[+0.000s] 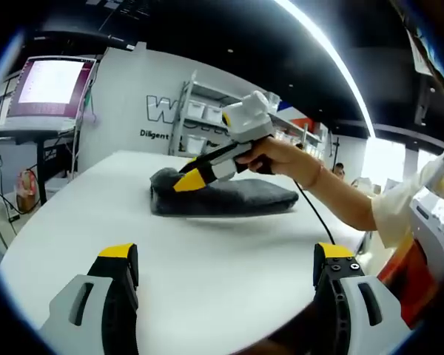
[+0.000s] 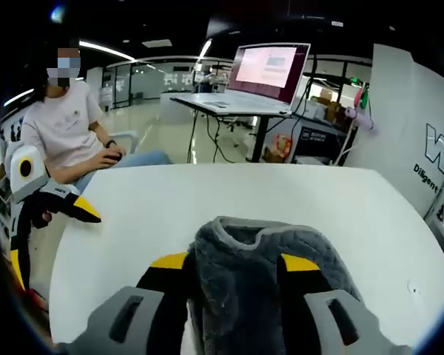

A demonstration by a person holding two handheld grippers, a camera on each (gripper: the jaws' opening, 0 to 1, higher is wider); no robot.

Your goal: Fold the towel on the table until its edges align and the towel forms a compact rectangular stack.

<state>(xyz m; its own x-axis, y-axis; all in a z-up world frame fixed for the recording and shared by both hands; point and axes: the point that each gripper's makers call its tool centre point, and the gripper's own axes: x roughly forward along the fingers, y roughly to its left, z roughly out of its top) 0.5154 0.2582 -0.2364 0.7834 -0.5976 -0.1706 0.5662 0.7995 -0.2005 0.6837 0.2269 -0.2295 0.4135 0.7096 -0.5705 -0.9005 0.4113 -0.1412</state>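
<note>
A dark grey towel (image 1: pixel 229 197) lies bunched into a long low heap on the white table (image 1: pixel 207 274). My right gripper (image 1: pixel 186 177), held by a hand, comes in from the right and pinches the heap's left end. In the right gripper view, the towel (image 2: pixel 246 238) rises thick between the yellow-tipped jaws, so my right gripper (image 2: pixel 234 262) is shut on it. My left gripper (image 1: pixel 226 255) hovers over the near part of the table, well short of the towel, jaws wide apart and holding nothing. It also appears at the table's left edge, as the left gripper (image 2: pixel 50 238).
A person (image 2: pixel 66 122) sits beyond the table's far left edge. A laptop (image 2: pixel 266 70) stands on a desk behind the table. Shelves (image 1: pixel 200 118) and a lettered wall are at the back. Bare tabletop (image 2: pixel 207 192) surrounds the towel.
</note>
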